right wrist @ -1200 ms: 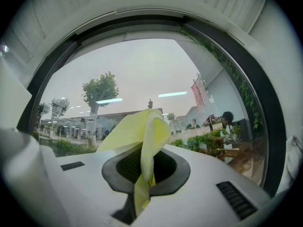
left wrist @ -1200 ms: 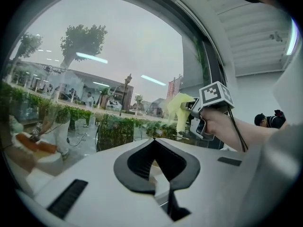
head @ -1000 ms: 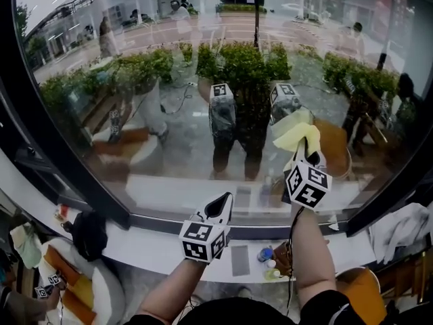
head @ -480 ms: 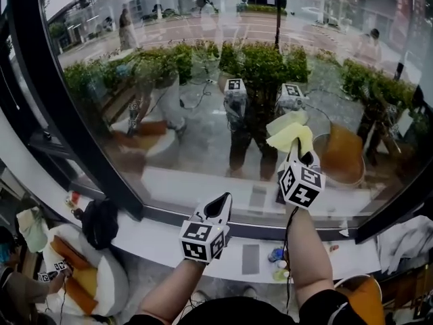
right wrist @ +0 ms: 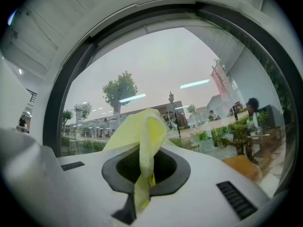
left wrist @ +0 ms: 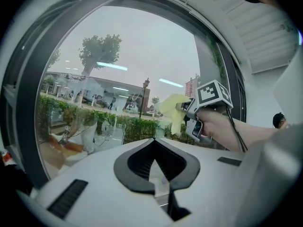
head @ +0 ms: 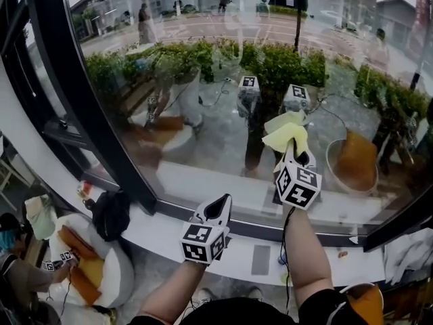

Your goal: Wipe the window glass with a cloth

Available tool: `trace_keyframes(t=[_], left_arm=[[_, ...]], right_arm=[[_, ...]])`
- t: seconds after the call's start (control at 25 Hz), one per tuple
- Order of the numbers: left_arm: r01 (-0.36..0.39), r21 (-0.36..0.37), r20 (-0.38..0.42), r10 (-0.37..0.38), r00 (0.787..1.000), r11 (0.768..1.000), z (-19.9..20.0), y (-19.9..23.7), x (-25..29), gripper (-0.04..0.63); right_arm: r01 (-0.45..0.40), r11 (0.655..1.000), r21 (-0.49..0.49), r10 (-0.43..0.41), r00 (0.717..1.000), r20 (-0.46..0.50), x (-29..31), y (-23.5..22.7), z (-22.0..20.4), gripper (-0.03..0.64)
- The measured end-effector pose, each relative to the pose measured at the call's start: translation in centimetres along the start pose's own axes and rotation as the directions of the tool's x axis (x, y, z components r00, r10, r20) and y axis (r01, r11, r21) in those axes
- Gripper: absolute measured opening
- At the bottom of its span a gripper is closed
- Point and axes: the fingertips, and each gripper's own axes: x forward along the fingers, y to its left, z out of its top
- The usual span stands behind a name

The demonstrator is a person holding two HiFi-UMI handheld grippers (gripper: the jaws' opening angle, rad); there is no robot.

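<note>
Crumpled yellow cloth nearer window frame now, pinched in right gripper; left gripper jaws closed.

No words, numbers or brand names can be read anywhere. The left gripper and the right gripper each bear a marker cube with black-and-white square patterns only, no letters. Beyond the window glass, at two o'clock in the right gripper view, stands a red banner, its print too small to read.
</note>
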Motion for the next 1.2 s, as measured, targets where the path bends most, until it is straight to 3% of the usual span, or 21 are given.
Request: trace_keyframes(t=[0.32, 0.64, 1.2], left_arm=[[-0.055, -0.021, 0.008, 0.055, 0.998, 0.998, 0.1, 3.6, -2.5, 0.006], [-0.096, -0.054, 0.005, 0.096, 0.995, 0.994, -0.2, 11.6, -5.8, 0.006], [-0.104, -0.032, -0.012, 0.104, 0.994, 0.994, 0.2, 13.4, -5.3, 0.006]], right_arm=[[-0.078, 0.997, -0.001, 0.078, 0.997, -0.025, 1.6, 6.4, -1.3, 0.032], [-0.122, 0.992, -0.013, 0.121, 0.991, -0.052, 4.2, 15.8, -3.7, 0.032], [-0.162, 0.987, -0.014, 0.161, 0.985, -0.061, 5.2, 19.5, -5.2, 0.032]])
